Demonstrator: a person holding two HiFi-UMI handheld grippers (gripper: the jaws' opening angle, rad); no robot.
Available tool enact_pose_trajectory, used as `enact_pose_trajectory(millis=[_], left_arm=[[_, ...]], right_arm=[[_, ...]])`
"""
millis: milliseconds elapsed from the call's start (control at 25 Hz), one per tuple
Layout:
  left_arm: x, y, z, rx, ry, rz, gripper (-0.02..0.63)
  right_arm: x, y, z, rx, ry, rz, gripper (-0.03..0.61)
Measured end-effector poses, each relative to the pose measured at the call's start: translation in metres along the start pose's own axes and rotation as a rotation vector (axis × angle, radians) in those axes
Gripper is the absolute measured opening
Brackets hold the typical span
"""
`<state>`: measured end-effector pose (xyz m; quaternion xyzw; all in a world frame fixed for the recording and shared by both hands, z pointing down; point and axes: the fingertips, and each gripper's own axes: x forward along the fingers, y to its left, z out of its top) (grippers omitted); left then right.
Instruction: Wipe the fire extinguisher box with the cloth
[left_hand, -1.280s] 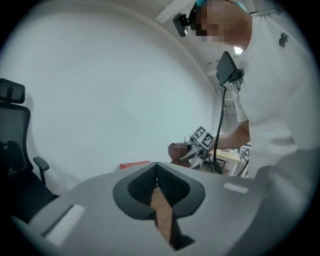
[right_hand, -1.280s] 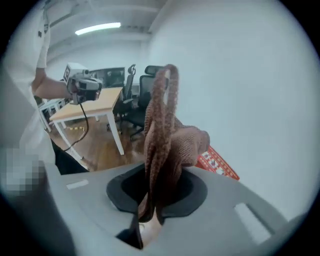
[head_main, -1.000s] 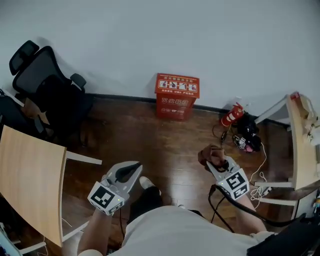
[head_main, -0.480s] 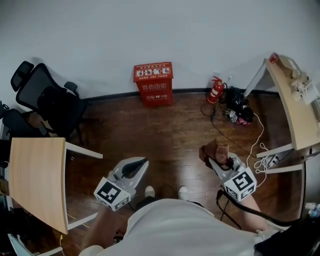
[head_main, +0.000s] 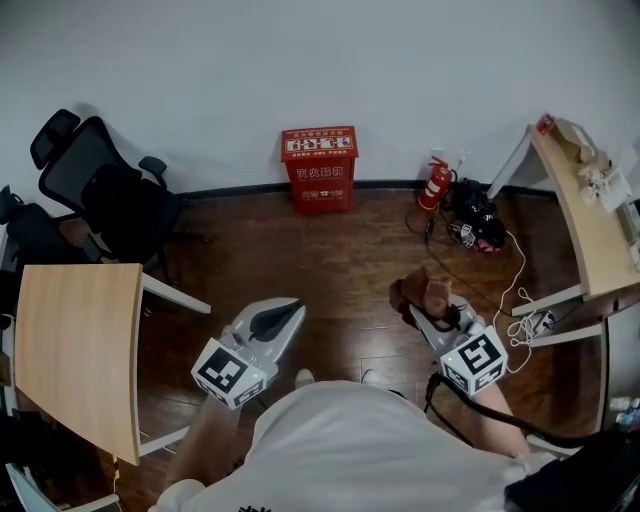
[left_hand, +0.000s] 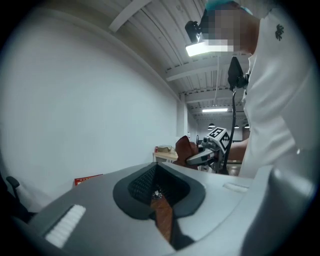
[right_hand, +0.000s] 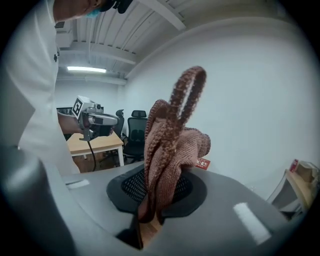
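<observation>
The right gripper (right_hand: 150, 210) is pinching a brown knitted cloth (right_hand: 172, 135) by its bunched lower end. The cloth looks soft, light and floppy, so a bunched hold seems best. The left gripper (left_hand: 159, 195) is sitting closed and empty. The red fire extinguisher box (head_main: 319, 168) is standing against the wall, well apart.

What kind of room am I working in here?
Probably an office: black swivel chairs by the white wall, a wooden desk on each side, and the red fire extinguisher box standing on the wood floor against that wall.
</observation>
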<state>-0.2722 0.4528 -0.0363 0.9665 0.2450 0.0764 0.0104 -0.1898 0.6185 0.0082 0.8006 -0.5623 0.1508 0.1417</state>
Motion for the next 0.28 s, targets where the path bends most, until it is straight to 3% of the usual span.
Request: enact_pose_trajectory(millis=[280], left_arm=[[-0.048, 0.014, -0.019, -0.006, -0.013, 0.010, 0.000]], right_arm=[[0.021, 0.042, 0.001, -0.020, 0.020, -0.007, 0.060]])
